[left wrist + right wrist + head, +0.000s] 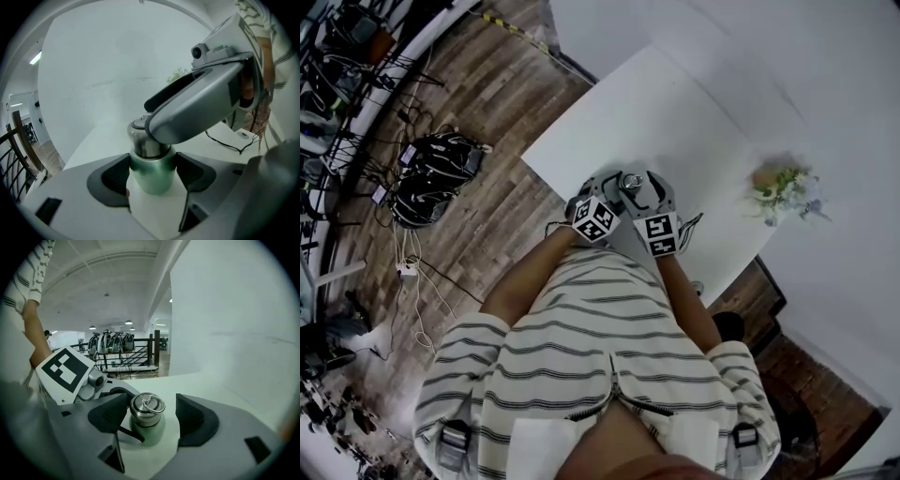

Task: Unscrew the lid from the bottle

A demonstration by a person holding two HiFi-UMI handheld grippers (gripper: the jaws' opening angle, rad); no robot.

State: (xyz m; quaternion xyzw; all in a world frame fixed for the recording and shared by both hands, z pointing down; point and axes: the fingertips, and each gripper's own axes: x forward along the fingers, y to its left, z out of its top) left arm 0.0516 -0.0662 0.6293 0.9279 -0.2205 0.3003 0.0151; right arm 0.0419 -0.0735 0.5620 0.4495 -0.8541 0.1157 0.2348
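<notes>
Green bottle [149,433] clamped upright, lid on.
I hold the left gripper [152,174] with its jaws clenched on the bottle's green body, a pad pressing each side just below the steel lid [146,408]. On the right gripper [151,417] the jaws are released and spread either side of the lid, with one pad clearly apart from it. The lid, a ring lying on top, sits on the neck. The bottle stands on the white worktop [675,112], near the edge closest to me.
</notes>
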